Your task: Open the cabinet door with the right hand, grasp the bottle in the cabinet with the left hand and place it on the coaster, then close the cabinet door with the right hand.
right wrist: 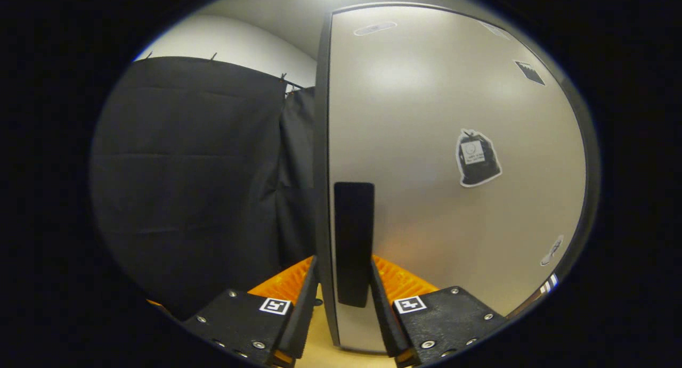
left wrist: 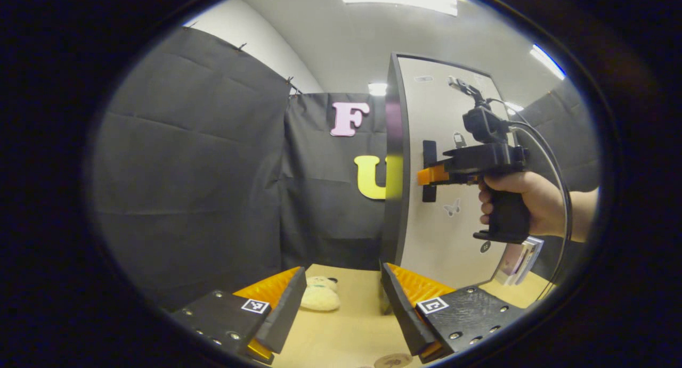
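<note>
Black handle (right wrist: 353, 240) between right tongs (right wrist: 343, 293)

One cabinet door (left wrist: 453, 171) stands on the wooden table (left wrist: 341, 330), carrying one dark handle (right wrist: 353, 240) and several stickers, among them one sack-shaped sticker (right wrist: 477, 159) and one butterfly sticker (left wrist: 452, 207). Two grippers are present, the left gripper (left wrist: 343, 309) and the right gripper (right wrist: 343, 299), with one hand (left wrist: 527, 200) visible. On the table lie one pale plush toy (left wrist: 319, 296) and one round coaster (left wrist: 393, 361).
</note>
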Tool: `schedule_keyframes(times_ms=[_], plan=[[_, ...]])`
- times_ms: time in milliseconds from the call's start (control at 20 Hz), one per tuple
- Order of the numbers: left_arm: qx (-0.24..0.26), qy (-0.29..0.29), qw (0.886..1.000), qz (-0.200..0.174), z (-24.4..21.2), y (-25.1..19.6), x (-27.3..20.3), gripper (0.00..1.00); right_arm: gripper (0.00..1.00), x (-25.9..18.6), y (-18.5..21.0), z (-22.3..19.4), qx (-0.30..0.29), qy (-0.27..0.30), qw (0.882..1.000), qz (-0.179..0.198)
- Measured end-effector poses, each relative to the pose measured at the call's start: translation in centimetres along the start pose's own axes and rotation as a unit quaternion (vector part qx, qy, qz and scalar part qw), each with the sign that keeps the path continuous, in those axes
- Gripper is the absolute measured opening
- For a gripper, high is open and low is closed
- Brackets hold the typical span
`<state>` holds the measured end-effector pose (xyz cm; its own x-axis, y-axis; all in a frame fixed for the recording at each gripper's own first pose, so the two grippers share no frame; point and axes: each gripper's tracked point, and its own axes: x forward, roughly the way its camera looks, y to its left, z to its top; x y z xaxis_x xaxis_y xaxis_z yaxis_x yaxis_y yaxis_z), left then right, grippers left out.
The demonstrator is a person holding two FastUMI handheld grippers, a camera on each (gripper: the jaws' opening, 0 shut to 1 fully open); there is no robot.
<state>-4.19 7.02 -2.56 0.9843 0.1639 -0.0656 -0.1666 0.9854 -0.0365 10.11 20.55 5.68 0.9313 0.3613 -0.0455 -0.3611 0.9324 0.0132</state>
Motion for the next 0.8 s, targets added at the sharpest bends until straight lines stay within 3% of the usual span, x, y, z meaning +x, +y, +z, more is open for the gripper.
schedule_keyframes(times_ms=[50, 150, 300, 500, 800], plan=[[-0.003, 0.002, 1.000, 0.000, -0.1, 0.0, -0.1, 0.82, 0.34, 1.1, 0.1, -0.4, -0.011, 0.003, 1.000, 0.008], [-0.012, 0.006, 1.000, -0.007, -0.2, -0.5, -0.2, 0.82, 0.27, 0.9, 0.2, -0.5, -0.047, 0.004, 0.999, 0.021], [-0.010, 0.005, 1.000, -0.004, -0.1, -0.3, -0.3, 0.88, 0.22, 0.7, 0.2, -0.7, -0.041, 0.014, 0.999, 0.029], [-0.014, -0.002, 1.000, -0.022, -0.2, -1.0, 0.1, 0.84, 0.16, 0.2, 0.2, -1.0, -0.036, 0.021, 0.998, 0.045], [-0.004, 0.014, 0.999, -0.051, -0.5, -1.7, -0.6, 0.84, 0.17, -1.1, -0.2, -1.4, -0.023, 0.034, 0.996, 0.078]])
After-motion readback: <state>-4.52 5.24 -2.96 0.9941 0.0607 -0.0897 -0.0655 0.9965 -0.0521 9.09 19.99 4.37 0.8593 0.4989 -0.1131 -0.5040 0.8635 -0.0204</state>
